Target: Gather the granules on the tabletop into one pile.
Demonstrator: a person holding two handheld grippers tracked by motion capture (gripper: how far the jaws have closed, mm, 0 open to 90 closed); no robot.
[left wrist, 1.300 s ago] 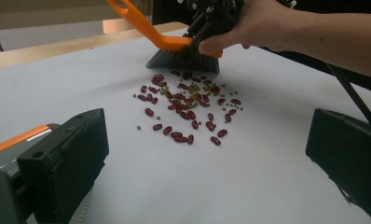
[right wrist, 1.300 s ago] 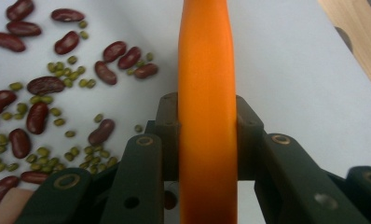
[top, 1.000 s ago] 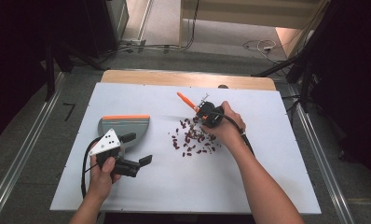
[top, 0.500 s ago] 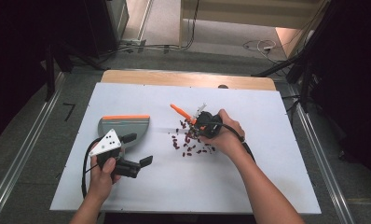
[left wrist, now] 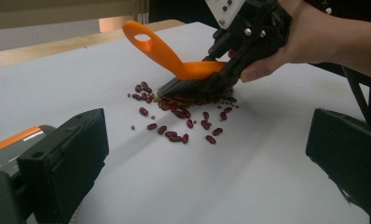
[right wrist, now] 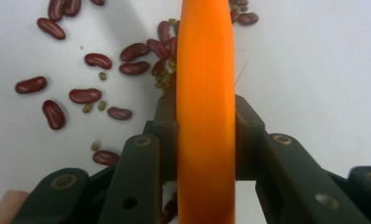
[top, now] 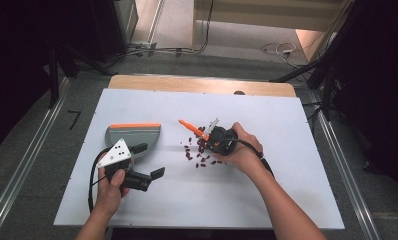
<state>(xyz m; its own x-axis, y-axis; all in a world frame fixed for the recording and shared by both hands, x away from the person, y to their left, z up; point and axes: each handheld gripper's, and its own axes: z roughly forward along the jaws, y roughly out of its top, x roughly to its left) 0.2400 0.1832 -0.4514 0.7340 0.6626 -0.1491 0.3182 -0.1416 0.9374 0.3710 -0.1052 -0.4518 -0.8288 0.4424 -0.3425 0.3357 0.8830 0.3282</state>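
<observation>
My right gripper (top: pixel 218 140) is shut on the orange handle of a brush (top: pixel 192 127), whose dark bristles (left wrist: pixel 193 86) rest on the white table among scattered red beans (top: pixel 199 152). In the right gripper view the handle (right wrist: pixel 205 93) runs straight up between the closed jaws of the gripper (right wrist: pixel 205 135), with red beans (right wrist: pixel 85 95) and a few small green ones beside it. My left gripper (top: pixel 149 160) stands open and empty near the table's front left, just in front of a grey dustpan with an orange edge (top: pixel 133 134). From the left gripper view, the beans (left wrist: pixel 183 121) lie ahead.
The white board (top: pixel 297 185) covers a wooden table whose far edge (top: pixel 187 84) shows. Cables and dark stands sit on the floor beyond it. A metal rail (top: pixel 17 190) runs along the left.
My right gripper has drawn the brush toward the person and slightly left, across the beans. The left hand has stayed put.
</observation>
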